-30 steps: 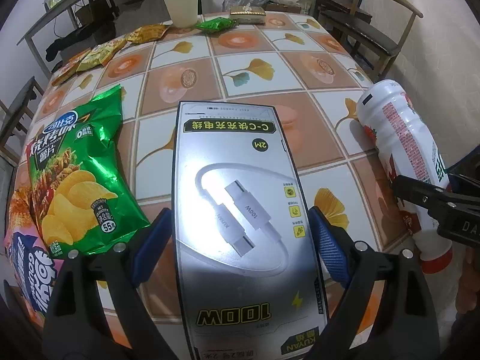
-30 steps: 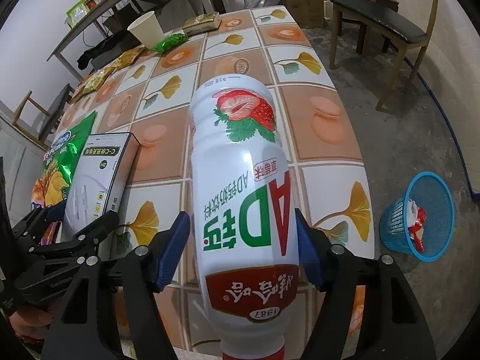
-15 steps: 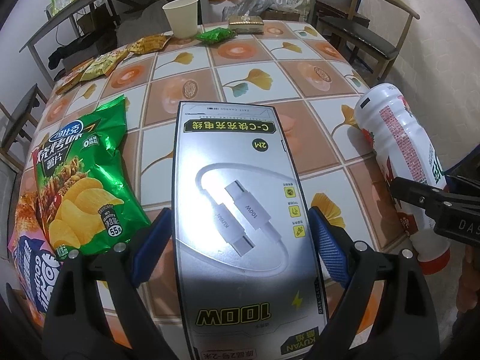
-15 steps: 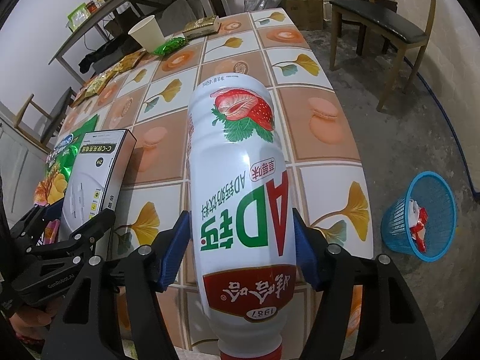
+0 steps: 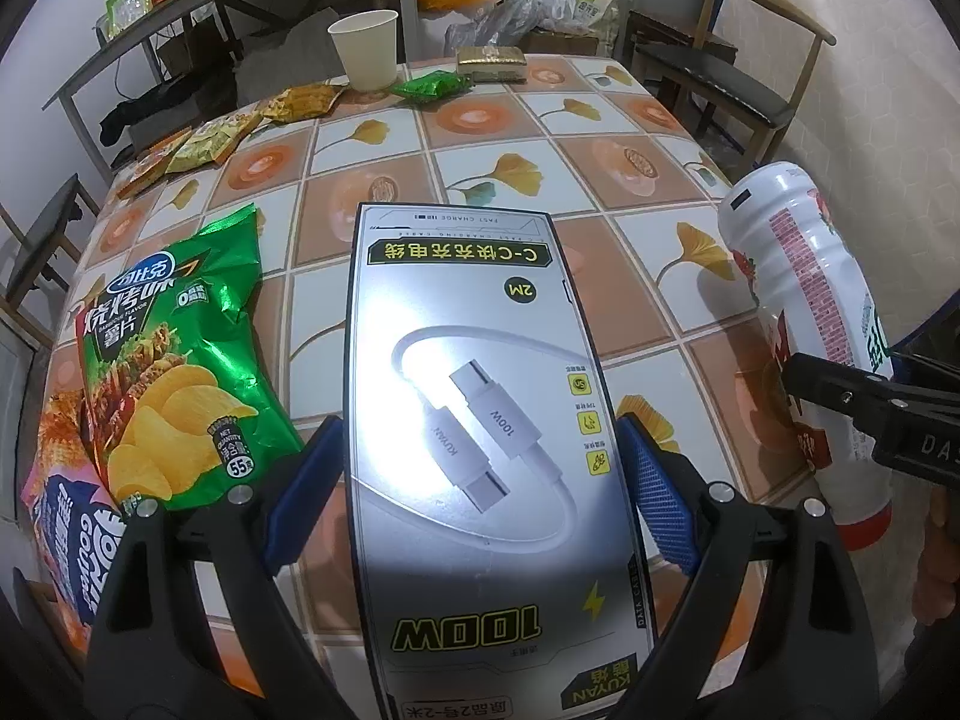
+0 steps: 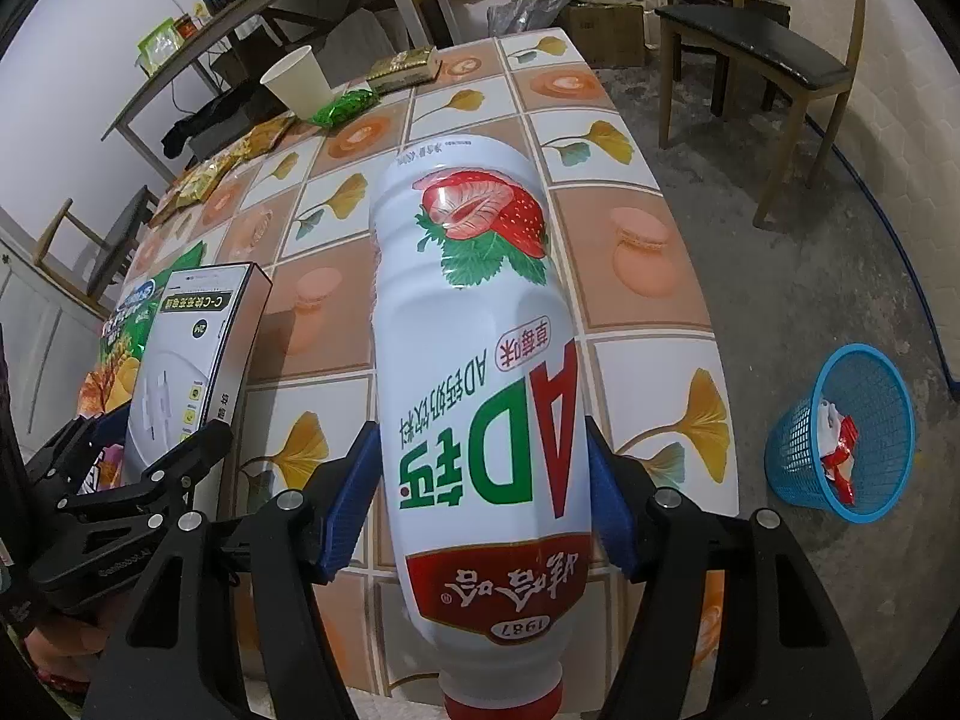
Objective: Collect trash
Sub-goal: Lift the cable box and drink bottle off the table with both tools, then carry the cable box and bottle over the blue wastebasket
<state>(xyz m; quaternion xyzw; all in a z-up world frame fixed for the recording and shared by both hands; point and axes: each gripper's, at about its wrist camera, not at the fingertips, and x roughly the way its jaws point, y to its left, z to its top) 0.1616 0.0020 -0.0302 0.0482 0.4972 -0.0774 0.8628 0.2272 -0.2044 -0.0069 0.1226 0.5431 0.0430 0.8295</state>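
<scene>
Both loads have risen a little off the counter (image 5: 600, 138) since a second ago, and more of the room shows beyond it. The left claw (image 5: 480, 480) is clamped on the box (image 5: 474, 420), its blue pads pressed to either long side. The right claw (image 6: 483, 510) grips the bottle (image 6: 480, 372) across its lower label, cap end toward the person. Both point forward, level, side by side. Low to the right of the right claw, on the floor, the basket (image 6: 804, 480) already holds some wrappers. Left of the left claw lies a chip bag (image 5: 168, 360); farther ahead a cup (image 5: 366, 48) and small packets (image 5: 210, 141) remain, so I'd judge the job early.
</scene>
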